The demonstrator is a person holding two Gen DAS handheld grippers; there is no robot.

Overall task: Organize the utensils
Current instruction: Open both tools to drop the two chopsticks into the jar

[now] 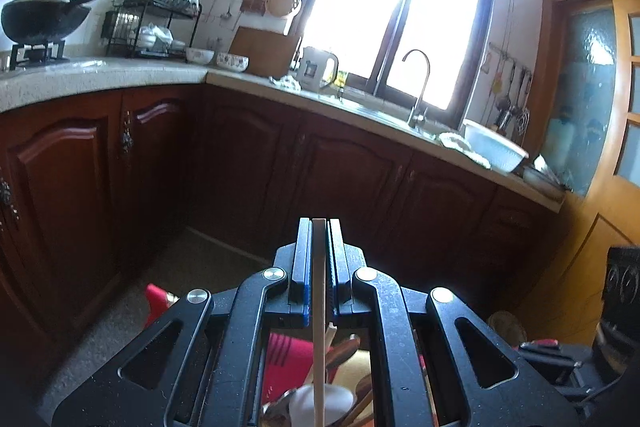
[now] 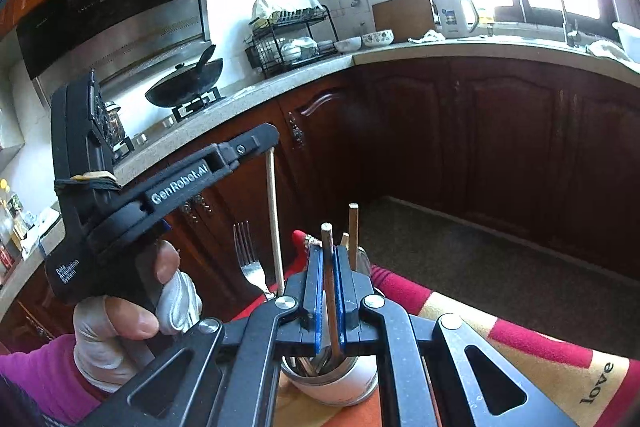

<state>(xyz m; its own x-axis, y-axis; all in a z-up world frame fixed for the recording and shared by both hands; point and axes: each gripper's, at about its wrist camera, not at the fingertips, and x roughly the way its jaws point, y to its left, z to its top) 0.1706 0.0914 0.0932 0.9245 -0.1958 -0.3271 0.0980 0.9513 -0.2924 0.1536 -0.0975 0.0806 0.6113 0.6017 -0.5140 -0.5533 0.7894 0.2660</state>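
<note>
Chopsticks are pinched in both tools above a white cup (image 2: pixel 332 385) crowded with utensils. Nearest, in the right wrist view, the right tool (image 2: pixel 329 259) has its blue-lined jaws closed on a dark chopstick (image 2: pixel 330 291) that stands upright, its lower end down inside the cup. The cup sits on a cloth (image 2: pixel 520 343) of red, yellow and orange, printed with the word "love", which covers the surface under it. Two more wooden sticks (image 2: pixel 353 231) rise from the cup just behind the jaws, and a metal fork (image 2: pixel 246 259) stands tines up on the cup's left side.

Just left of that, a white-gloved hand (image 2: pixel 132 311) with a magenta sleeve grips the left tool (image 2: pixel 267 147), seen from its side. It is closed on the top of a pale chopstick (image 2: pixel 274 219), which hangs straight down towards the cup. In the left wrist view the same pale chopstick runs up between the narrow blue jaws, with the cup and spoons blurred beneath.

Farther off, dark red cabinet doors (image 1: pixel 352 167) stand under a pale stone bench (image 1: pixel 100 75) that turns a corner. On it sit a black wok (image 1: pixel 44 17) on a burner, a dish rack (image 1: pixel 152 23), two bowls (image 1: pixel 216 58), a kettle (image 1: pixel 320 67) and a tap (image 1: pixel 420 83) before a bright window.
</note>
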